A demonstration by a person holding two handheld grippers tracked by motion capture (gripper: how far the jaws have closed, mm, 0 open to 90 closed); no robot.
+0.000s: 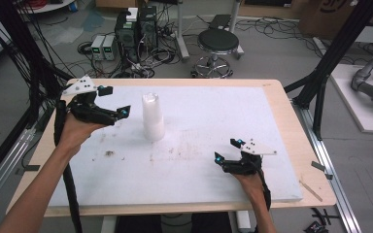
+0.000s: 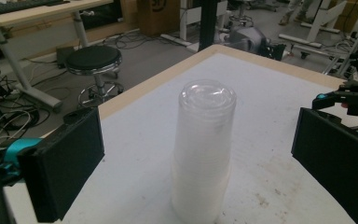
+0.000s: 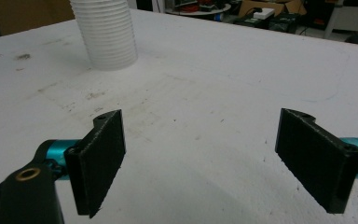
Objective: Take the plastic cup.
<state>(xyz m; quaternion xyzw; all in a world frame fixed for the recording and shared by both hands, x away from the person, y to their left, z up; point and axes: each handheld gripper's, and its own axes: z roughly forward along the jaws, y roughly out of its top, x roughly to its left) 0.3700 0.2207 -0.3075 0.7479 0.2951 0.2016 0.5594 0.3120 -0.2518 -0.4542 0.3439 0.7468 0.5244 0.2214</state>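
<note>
A tall stack of translucent plastic cups [image 1: 153, 116] stands upside down on the white tabletop [image 1: 213, 111], left of centre. My left gripper [image 1: 115, 101] hovers just left of the stack, open, its jaws wide and pointing at it. In the left gripper view the cup stack [image 2: 204, 149] stands straight ahead, beyond the two black jaws of the left gripper [image 2: 196, 126], and neither jaw touches it. My right gripper [image 1: 227, 150] rests low near the front right of the table, open and empty. The right gripper view has the cup stack [image 3: 106, 35] far off at the upper left.
A wooden rim [image 1: 291, 121] frames the white top. Behind the table stand a black stool [image 1: 217, 43], computer boxes [image 1: 136, 29] and loose floor cables. Black frame posts [image 1: 330, 63] rise at both sides. A black cable [image 1: 70, 189] hangs at the front left.
</note>
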